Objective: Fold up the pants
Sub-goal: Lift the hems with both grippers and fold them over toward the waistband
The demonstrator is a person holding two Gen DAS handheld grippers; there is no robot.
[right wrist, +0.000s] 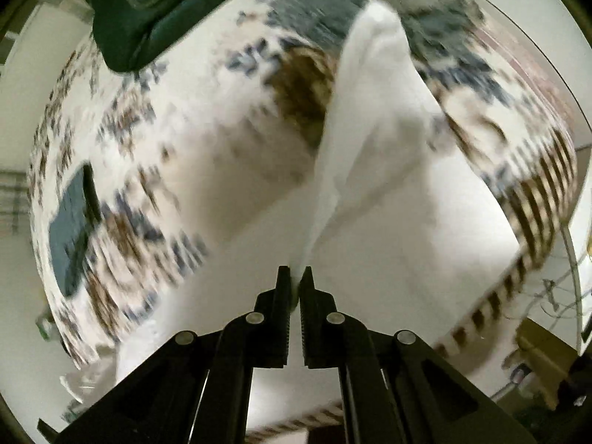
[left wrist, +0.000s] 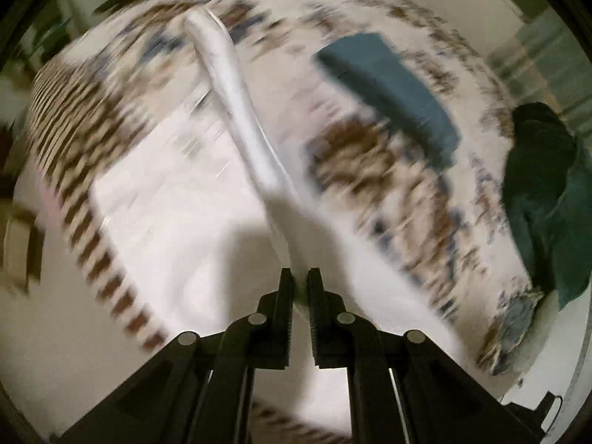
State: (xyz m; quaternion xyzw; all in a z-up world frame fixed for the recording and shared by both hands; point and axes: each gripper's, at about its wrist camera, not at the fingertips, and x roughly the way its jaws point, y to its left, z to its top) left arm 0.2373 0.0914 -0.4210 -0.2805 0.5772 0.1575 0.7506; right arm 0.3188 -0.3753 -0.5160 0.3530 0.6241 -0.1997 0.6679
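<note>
Left wrist view: the left gripper (left wrist: 300,275) has its jaws drawn nearly together on an edge of the white pants (left wrist: 236,88), which rise as a taut, narrow ridge from the fingertips toward the far side of the patterned bedspread (left wrist: 370,170). The rest of the white fabric spreads flat over the bed to the left of that ridge. A folded teal garment (left wrist: 392,88) lies on the bedspread to the right of the ridge, apart from it, and a dark green garment (left wrist: 544,185) lies bunched at the right edge of the bed. The whole view is blurred.

Right wrist view: the right gripper (right wrist: 295,273) is likewise clamped on a pinch of the white pants (right wrist: 370,118), whose cloth fans upward and outward from the jaws in a broad fold above the patterned bedspread (right wrist: 185,148). The dark green garment (right wrist: 148,18) sits at the upper left, and the folded teal garment (right wrist: 70,229) at the left, both resting on the bedspread away from the pants.
</note>
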